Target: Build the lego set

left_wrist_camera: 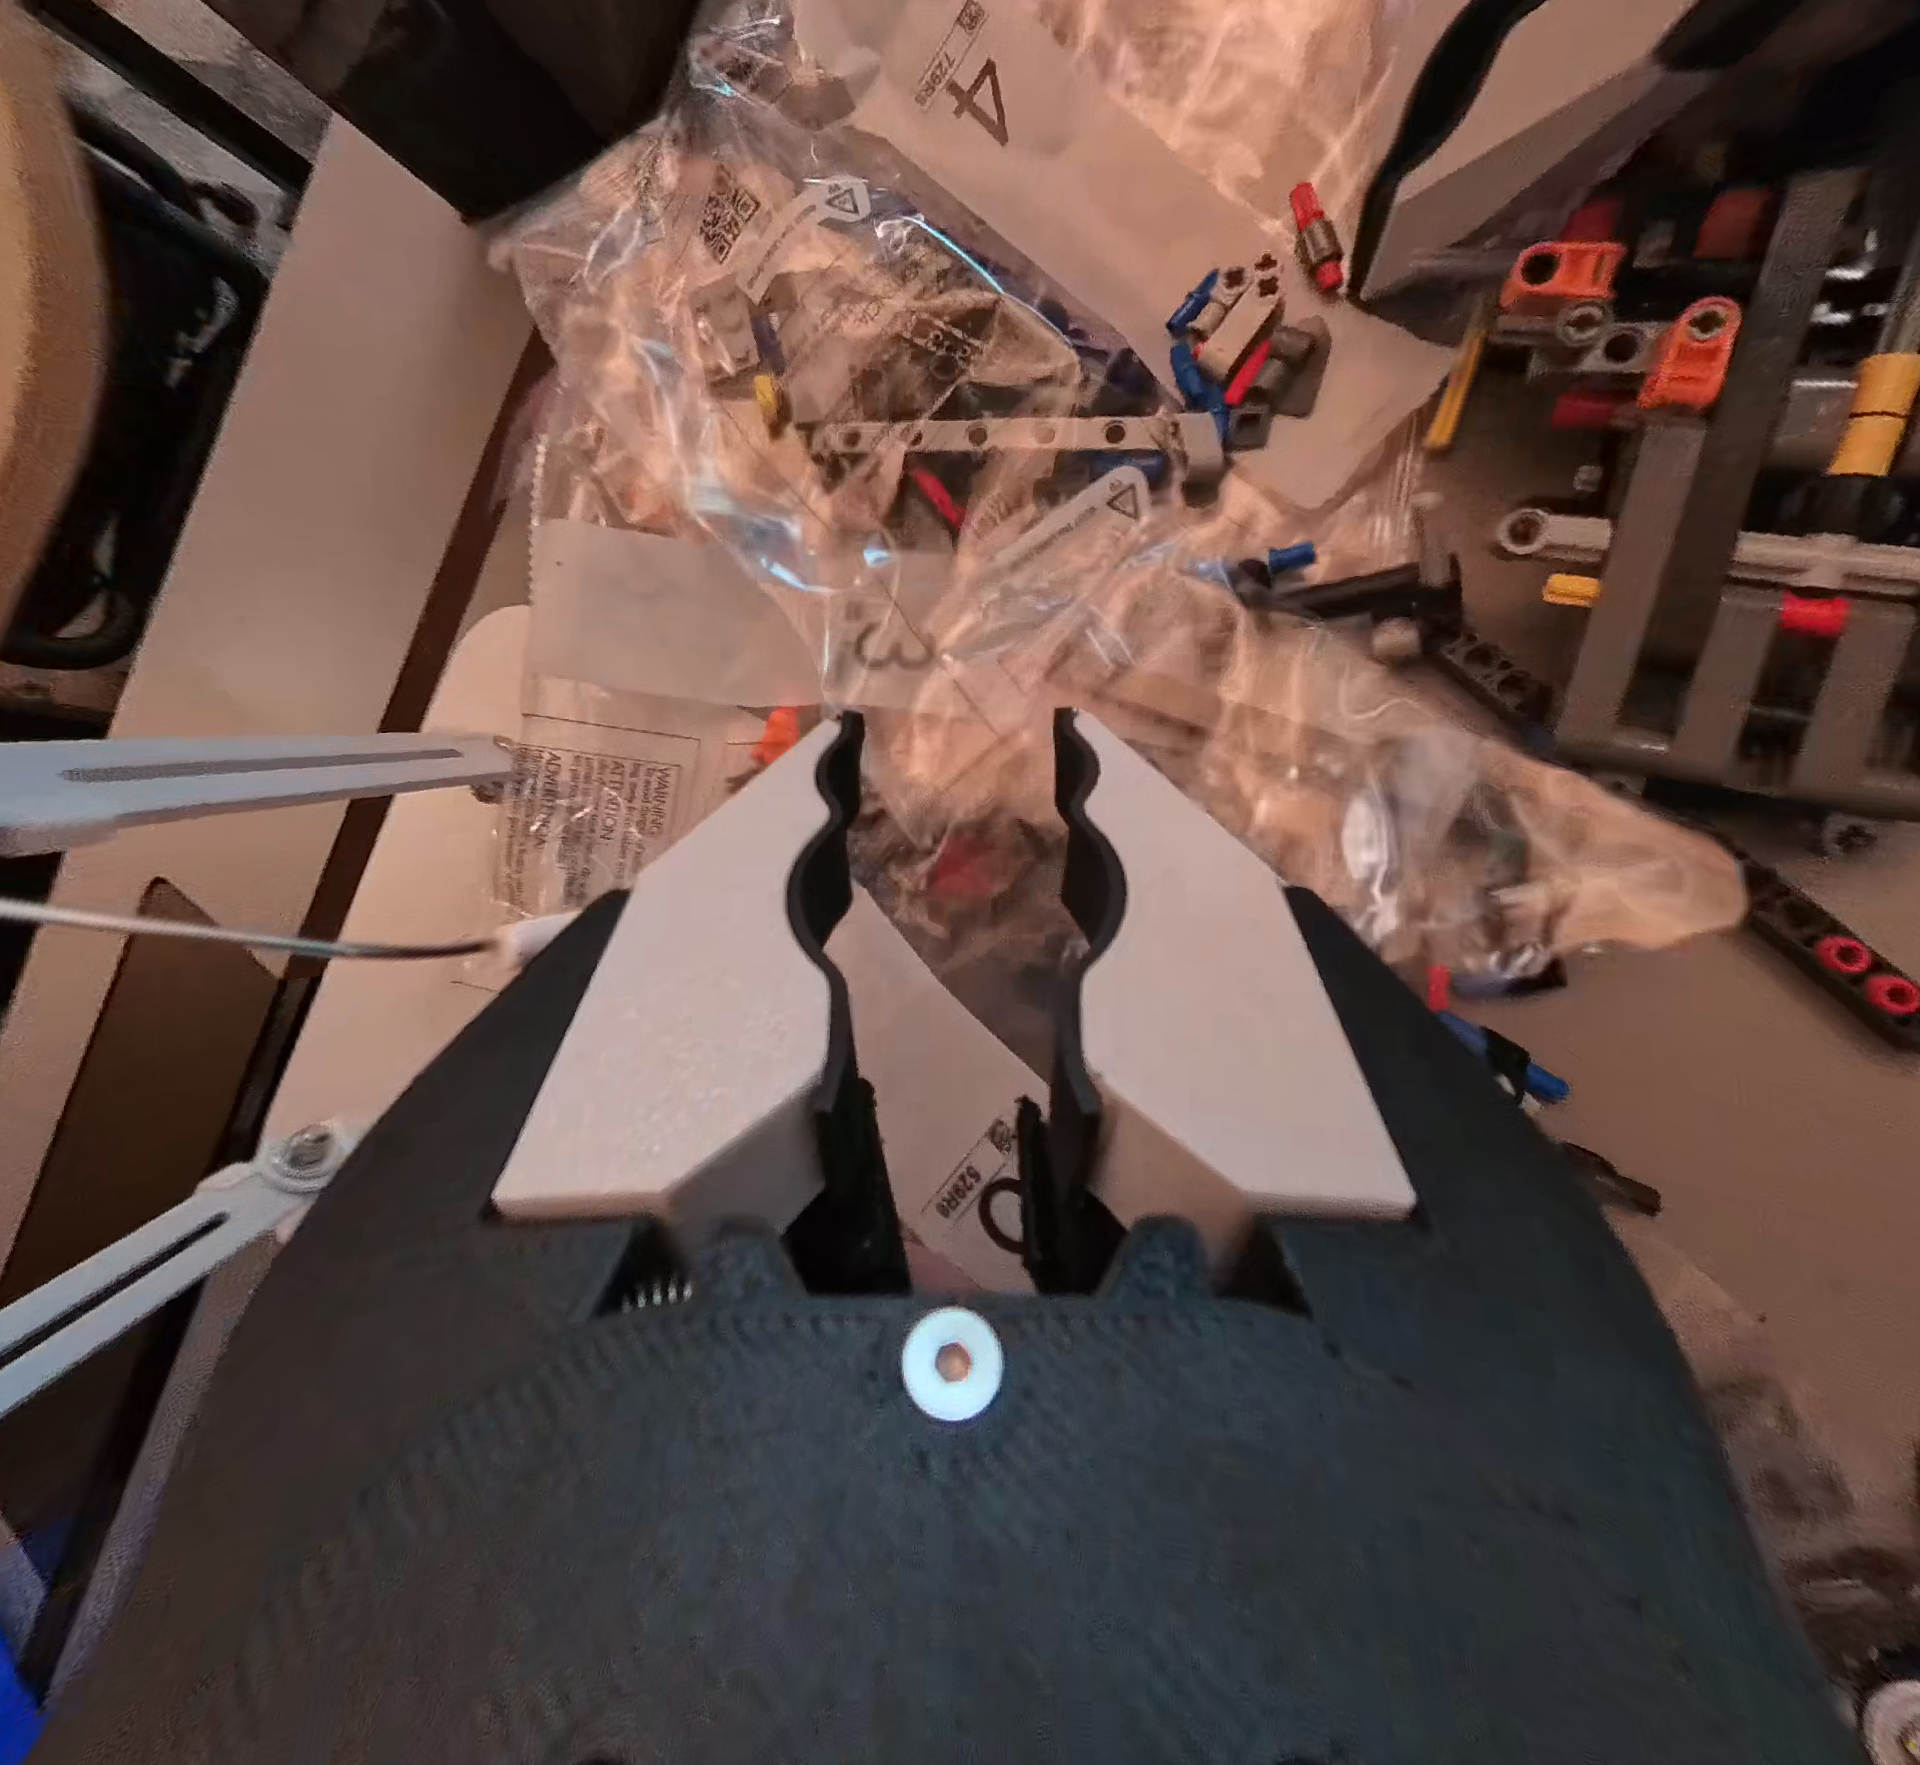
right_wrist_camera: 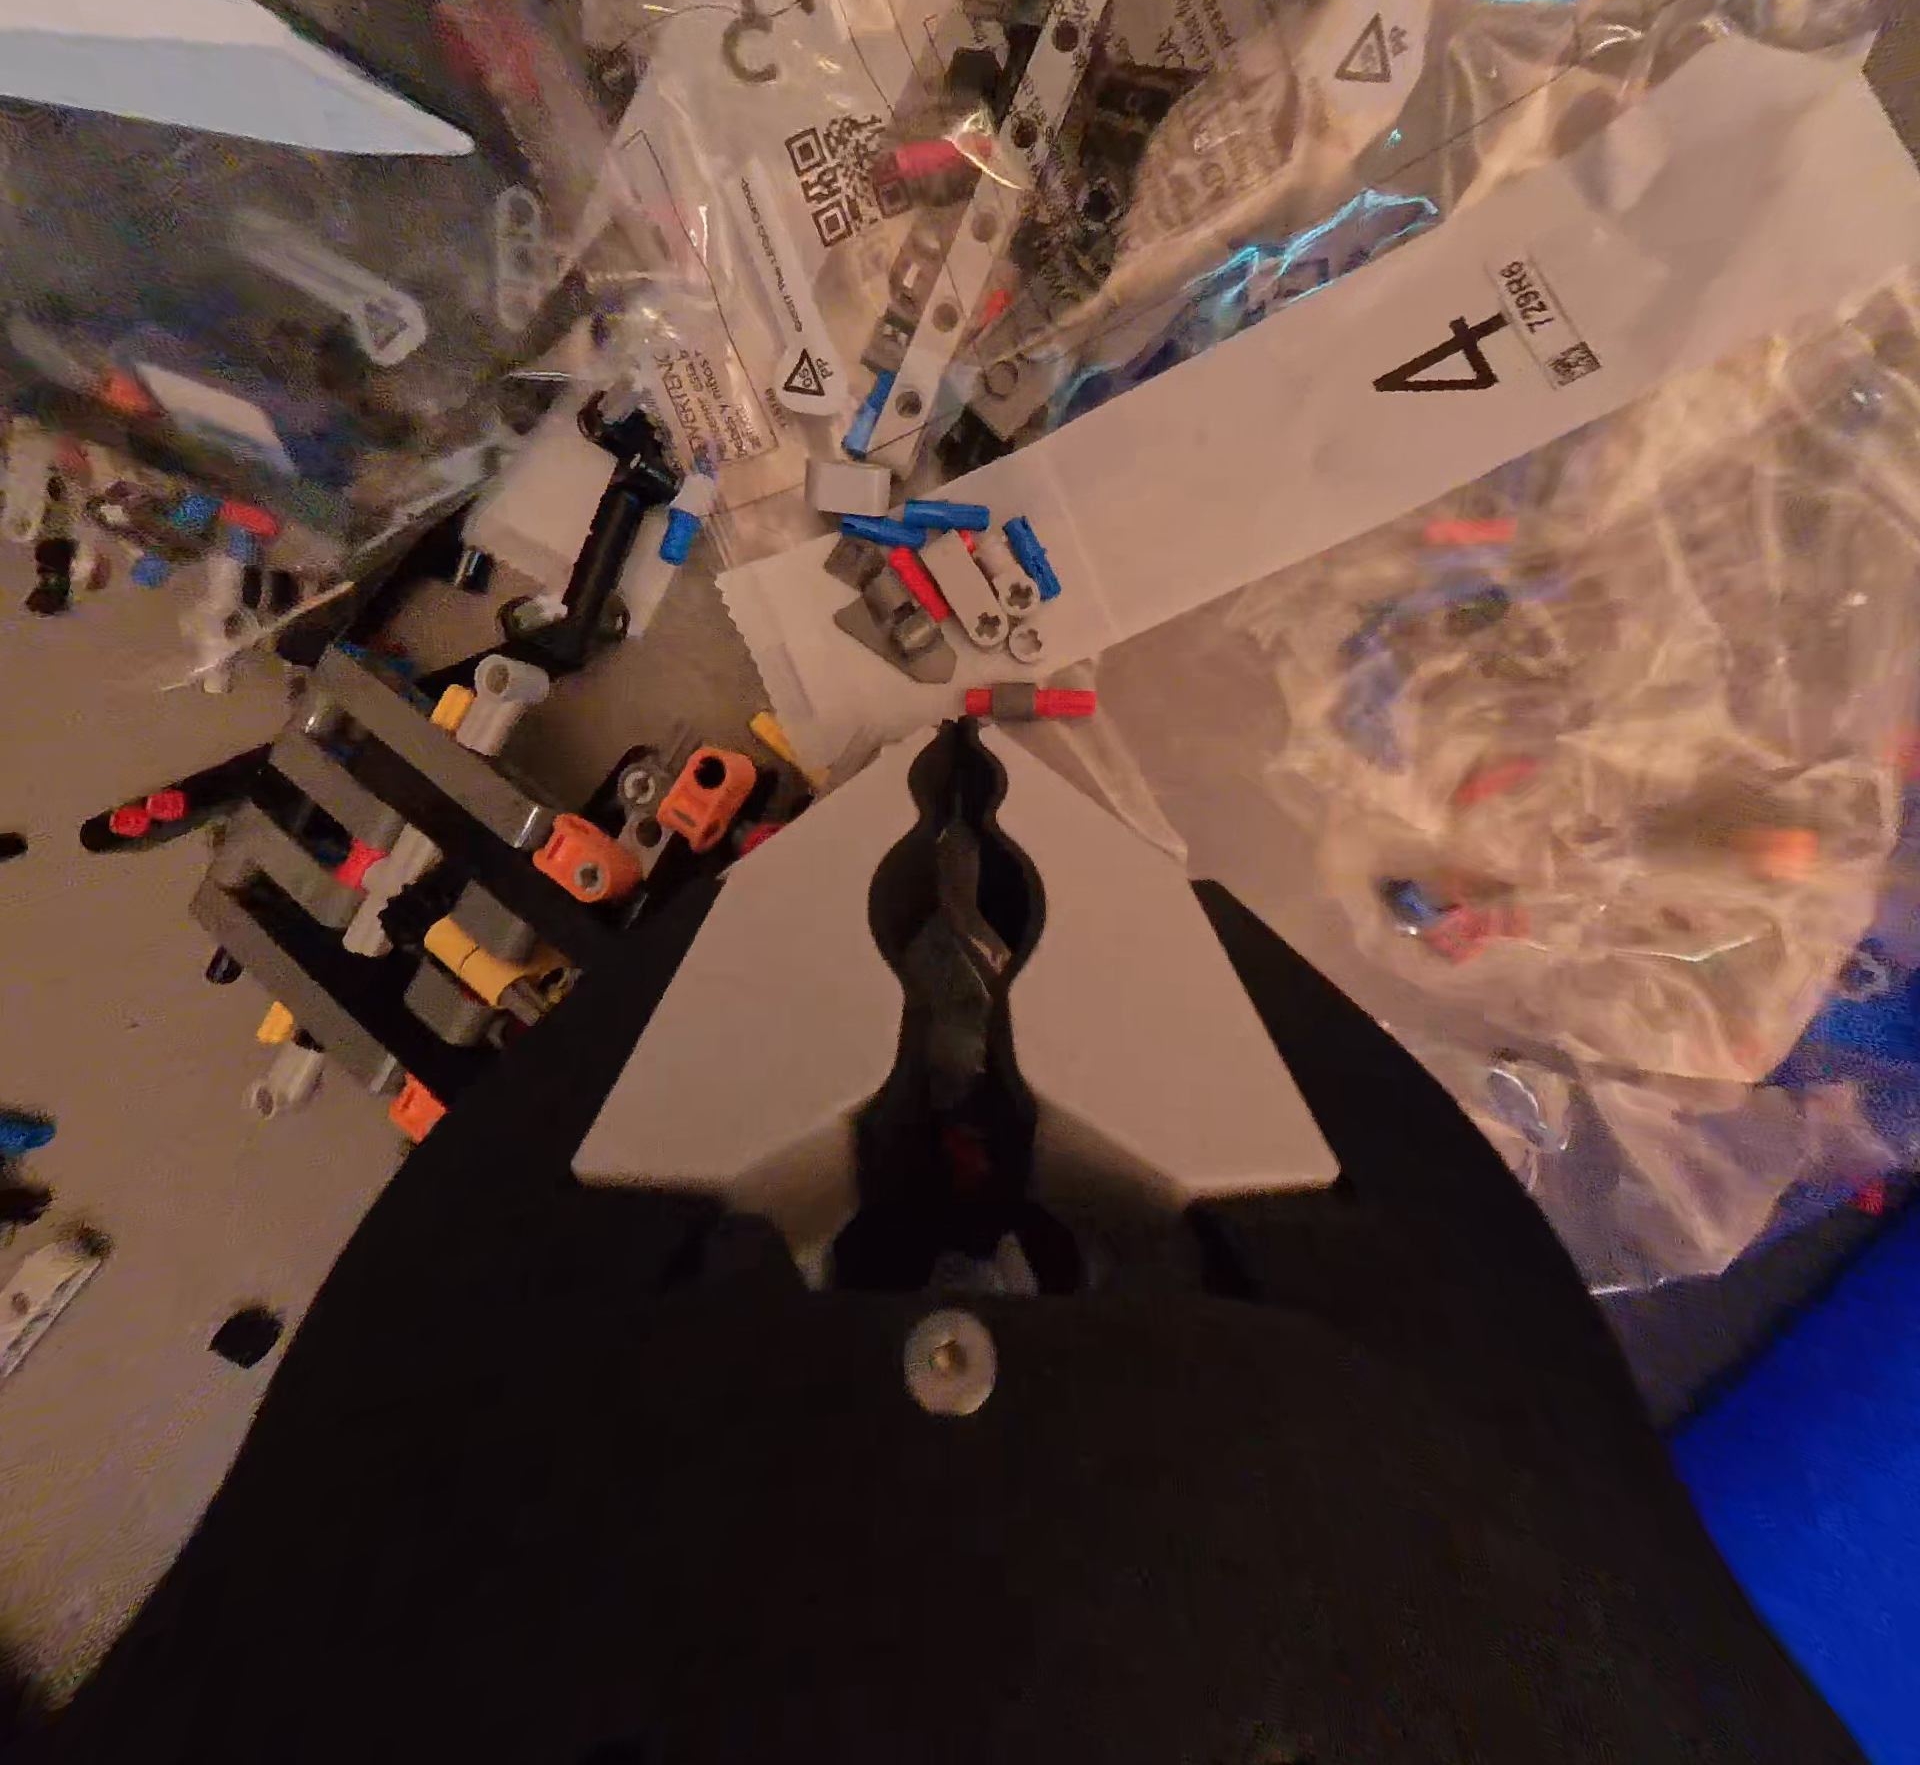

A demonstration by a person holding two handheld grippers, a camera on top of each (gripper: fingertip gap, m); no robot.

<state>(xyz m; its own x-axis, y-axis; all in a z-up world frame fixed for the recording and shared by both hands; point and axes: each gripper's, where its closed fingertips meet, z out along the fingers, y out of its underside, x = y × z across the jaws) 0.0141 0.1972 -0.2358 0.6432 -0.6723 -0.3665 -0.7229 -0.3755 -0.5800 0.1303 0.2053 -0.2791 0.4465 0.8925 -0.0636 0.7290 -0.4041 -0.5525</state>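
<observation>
My left gripper (left_wrist_camera: pixel 956 739) is open and hovers over a pile of clear plastic bags (left_wrist_camera: pixel 831 385) with lego parts inside. A crinkled bag lies under and between its fingers, and the pads do not press on it. My right gripper (right_wrist_camera: pixel 958 728) is shut, with its tips just below a red and grey pin (right_wrist_camera: pixel 1029 701) at the edge of a white paper bag (right_wrist_camera: pixel 1299 458). Loose blue, red and grey parts (right_wrist_camera: pixel 956 583) lie on that bag; they also show in the left wrist view (left_wrist_camera: pixel 1236 344). A partly built grey model with orange connectors (right_wrist_camera: pixel 395 842) stands left of the right gripper, and at the right in the left wrist view (left_wrist_camera: pixel 1704 510).
More clear bags of parts (right_wrist_camera: pixel 1558 832) fill the right side. Small loose pieces (right_wrist_camera: pixel 62 531) are scattered on the table at the left. A black beam with red pins (left_wrist_camera: pixel 1839 957) lies by the model. A white cardboard flap (left_wrist_camera: pixel 312 468) lies at the left, and something blue (right_wrist_camera: pixel 1787 1507) at the lower right. Spacing between my two grippers at the tips: around 12 centimeters.
</observation>
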